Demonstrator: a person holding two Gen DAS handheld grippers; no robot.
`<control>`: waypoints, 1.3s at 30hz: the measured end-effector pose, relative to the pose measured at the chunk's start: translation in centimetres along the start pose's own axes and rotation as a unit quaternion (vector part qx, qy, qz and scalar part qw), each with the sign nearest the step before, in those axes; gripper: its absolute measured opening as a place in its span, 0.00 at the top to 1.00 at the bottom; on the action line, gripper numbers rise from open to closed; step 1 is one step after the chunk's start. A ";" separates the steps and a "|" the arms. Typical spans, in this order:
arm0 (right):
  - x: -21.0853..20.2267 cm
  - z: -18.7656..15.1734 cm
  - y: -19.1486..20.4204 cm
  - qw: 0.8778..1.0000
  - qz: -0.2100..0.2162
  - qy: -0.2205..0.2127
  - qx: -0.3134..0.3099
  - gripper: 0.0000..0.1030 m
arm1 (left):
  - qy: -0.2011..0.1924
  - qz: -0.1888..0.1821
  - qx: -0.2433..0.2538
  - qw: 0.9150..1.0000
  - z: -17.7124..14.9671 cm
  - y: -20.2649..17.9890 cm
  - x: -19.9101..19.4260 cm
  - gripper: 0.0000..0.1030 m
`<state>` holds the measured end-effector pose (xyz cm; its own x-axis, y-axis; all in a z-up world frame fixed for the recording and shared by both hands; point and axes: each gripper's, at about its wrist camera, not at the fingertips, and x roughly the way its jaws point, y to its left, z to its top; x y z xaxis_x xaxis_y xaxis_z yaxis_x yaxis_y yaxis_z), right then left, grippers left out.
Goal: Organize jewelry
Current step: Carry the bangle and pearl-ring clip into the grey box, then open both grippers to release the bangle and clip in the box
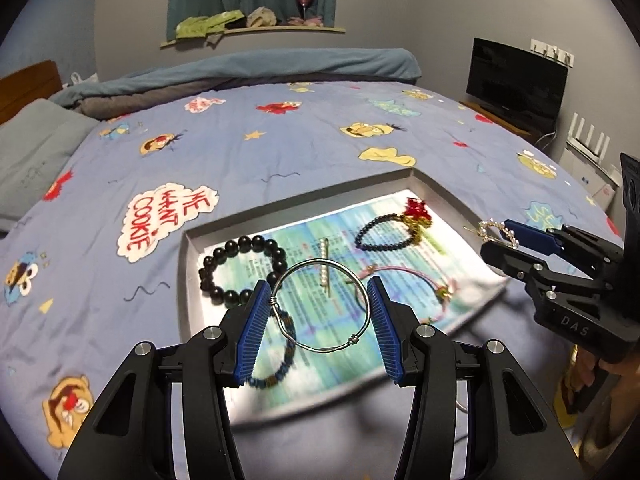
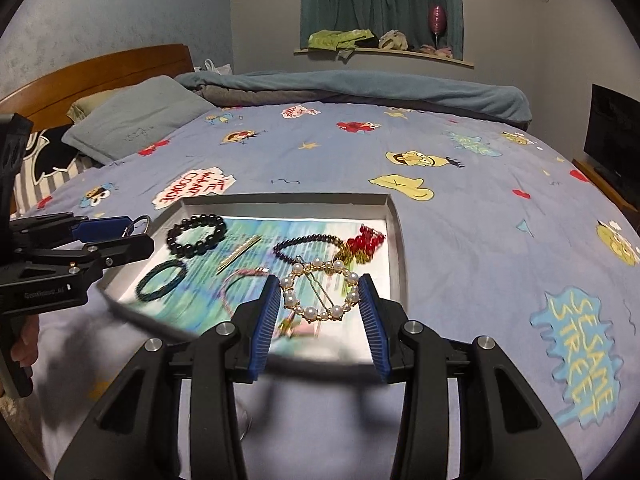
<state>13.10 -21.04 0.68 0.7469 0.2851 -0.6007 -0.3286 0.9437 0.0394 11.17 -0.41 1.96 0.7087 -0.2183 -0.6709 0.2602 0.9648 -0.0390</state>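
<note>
My left gripper (image 1: 318, 304) is shut on a silver wire bangle (image 1: 320, 307) and holds it above the near end of a shallow grey tray (image 1: 184, 264) on the bed. My right gripper (image 2: 320, 306) is shut on a pearl ring hair clip (image 2: 320, 290) above the tray's near right part. In the tray lie a black bead bracelet (image 1: 240, 268), a dark bead bracelet with a red charm (image 1: 394, 230), a pearl bar pin (image 1: 323, 258), a pink cord bracelet (image 1: 416, 280) and a dark woven bracelet (image 1: 280, 356). The right gripper also shows in the left wrist view (image 1: 498, 238), the left one in the right wrist view (image 2: 132, 236).
The tray is lined with printed paper (image 2: 240, 276) and sits on a blue cartoon-print bedspread (image 1: 280, 140). A grey pillow (image 2: 132, 116) and wooden headboard (image 2: 100, 72) are at the far left. A TV (image 1: 516, 80) stands at the right. A folded blanket (image 1: 280, 68) lies along the far edge.
</note>
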 end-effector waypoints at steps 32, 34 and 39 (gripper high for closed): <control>6.4 -0.5 0.4 0.997 -0.010 0.077 -0.029 0.61 | 0.090 -0.008 0.017 0.996 -0.9 0.5 8.4 0.50; 6.4 -0.5 0.4 0.997 -0.010 0.076 -0.029 0.61 | 0.089 -0.009 0.017 0.996 -0.9 0.5 8.3 0.50; 5.9 -0.5 0.2 0.997 -0.012 0.068 -0.026 0.60 | 0.084 -0.007 0.014 0.996 -0.9 0.8 7.7 0.48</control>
<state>17.16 -19.21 -3.30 0.6705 0.2336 -0.7042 -0.3432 0.9391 -0.0152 16.26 -1.23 -3.86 0.5854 -0.2019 -0.7852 0.2890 0.9568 -0.0306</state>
